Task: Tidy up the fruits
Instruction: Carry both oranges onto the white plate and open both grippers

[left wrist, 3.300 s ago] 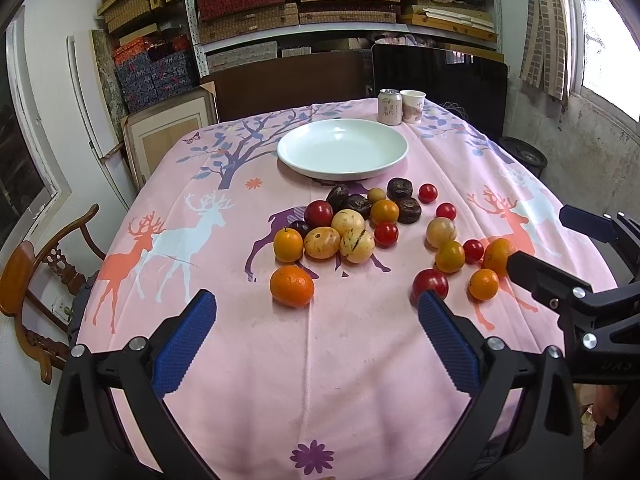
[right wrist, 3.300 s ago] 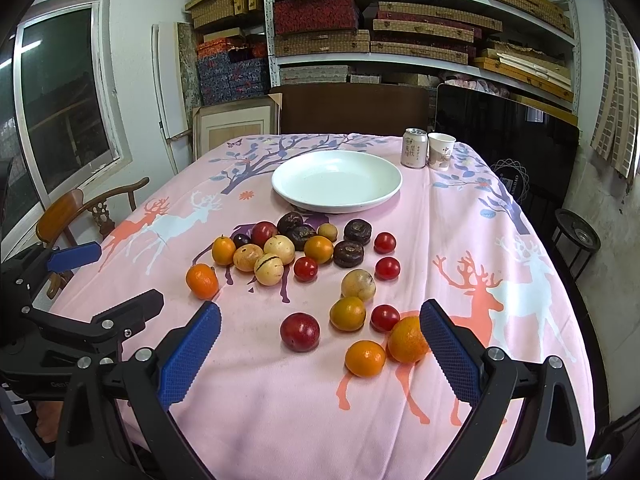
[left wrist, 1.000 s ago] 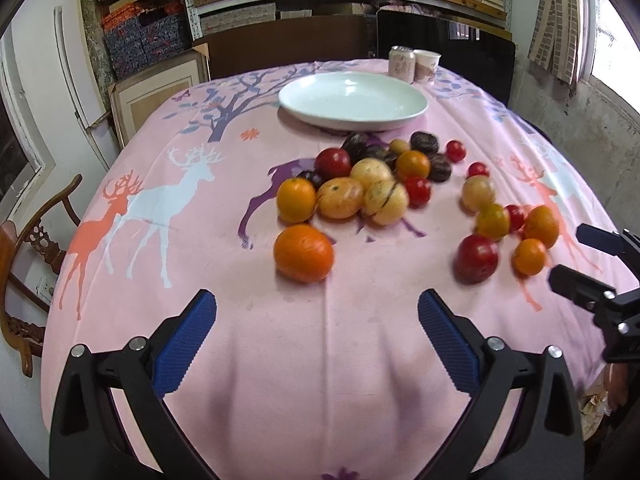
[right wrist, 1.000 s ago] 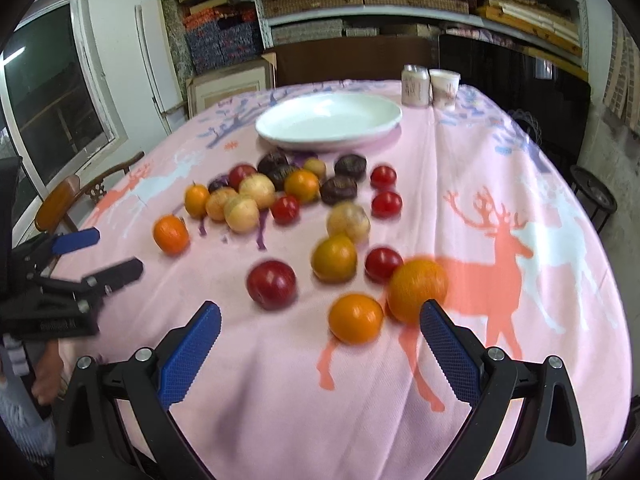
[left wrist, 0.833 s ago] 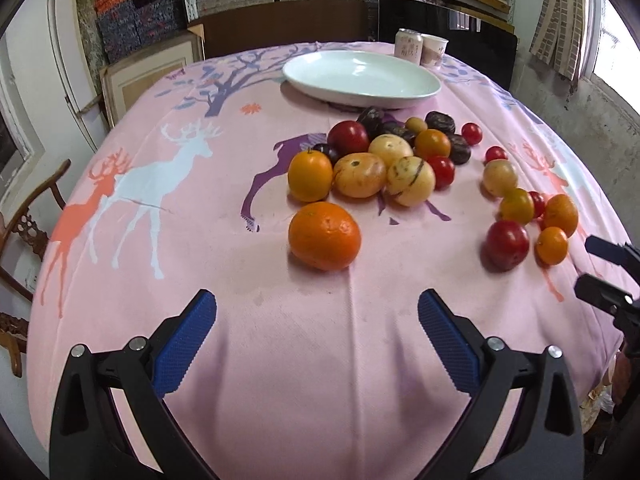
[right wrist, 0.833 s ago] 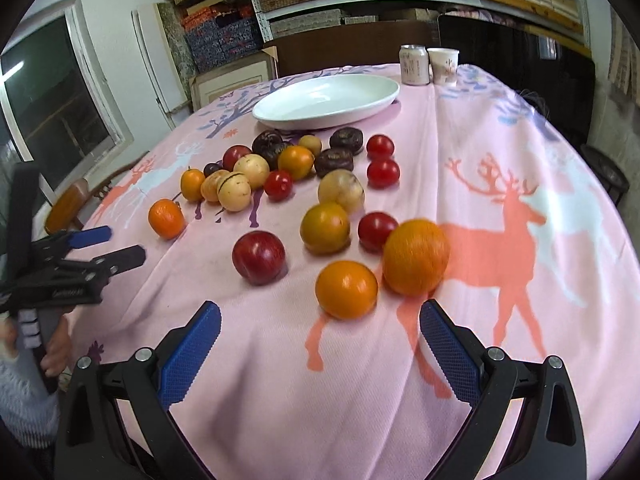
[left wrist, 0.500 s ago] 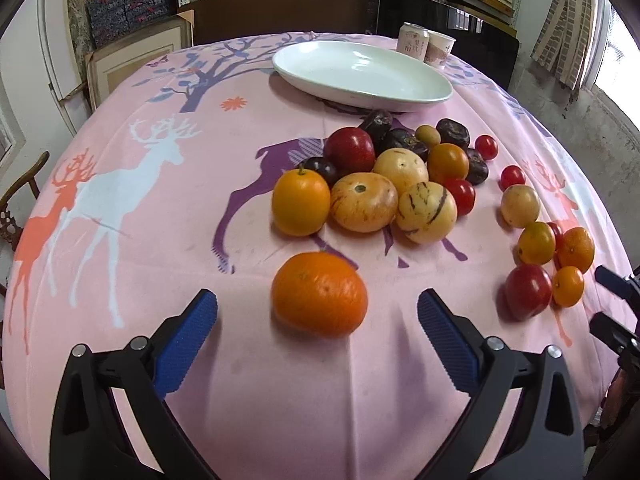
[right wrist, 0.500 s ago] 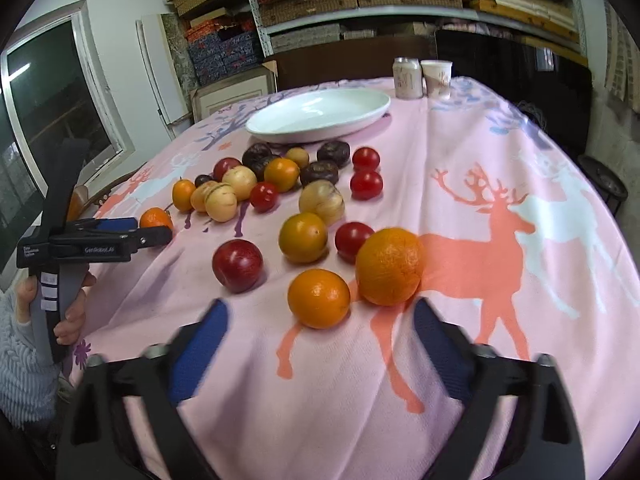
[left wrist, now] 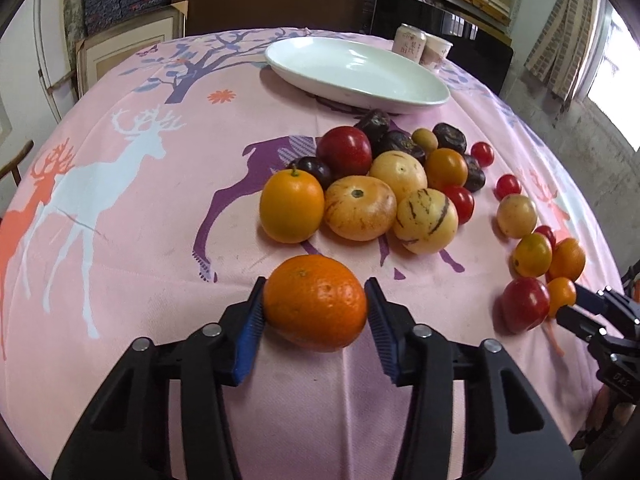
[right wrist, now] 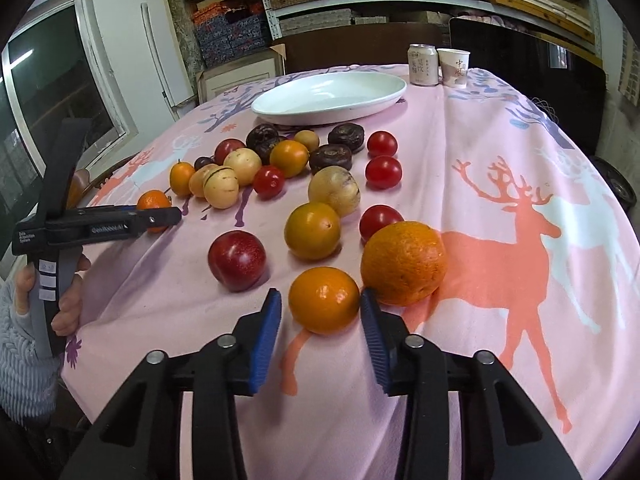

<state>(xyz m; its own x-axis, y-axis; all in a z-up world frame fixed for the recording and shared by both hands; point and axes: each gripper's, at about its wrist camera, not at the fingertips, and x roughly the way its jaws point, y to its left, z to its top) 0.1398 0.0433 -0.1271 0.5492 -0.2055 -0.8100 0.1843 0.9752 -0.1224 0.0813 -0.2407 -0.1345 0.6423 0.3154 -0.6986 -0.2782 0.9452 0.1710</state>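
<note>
My left gripper [left wrist: 316,312] straddles the large round orange [left wrist: 315,302] that rests on the pink deer-print tablecloth [left wrist: 120,200]. The jaws are closing; both blue pads [left wrist: 250,330] stand at the fruit's flanks, at 9 and 3 o'clock, and appear to touch its skin.

My right gripper [right wrist: 320,312] straddles a smaller smooth orange fruit [right wrist: 324,299]. Its jaws are closing too. The right pad sits at the skin; a thin gap shows at the left pad.

A bigger rough-skinned orange [right wrist: 404,263] lies just beside it at 2 o'clock, and a dark red plum [right wrist: 237,260] lies at 10 o'clock.

Count, right wrist view:
- One white oval plate [right wrist: 280,110], at 12 o'clock beyond the fruit.
- One drink can [right wrist: 423,65] and one paper cup [right wrist: 454,67], side by side behind the plate.
- Four small red tomatoes, the nearest [right wrist: 380,222] touching the rough orange.
</note>
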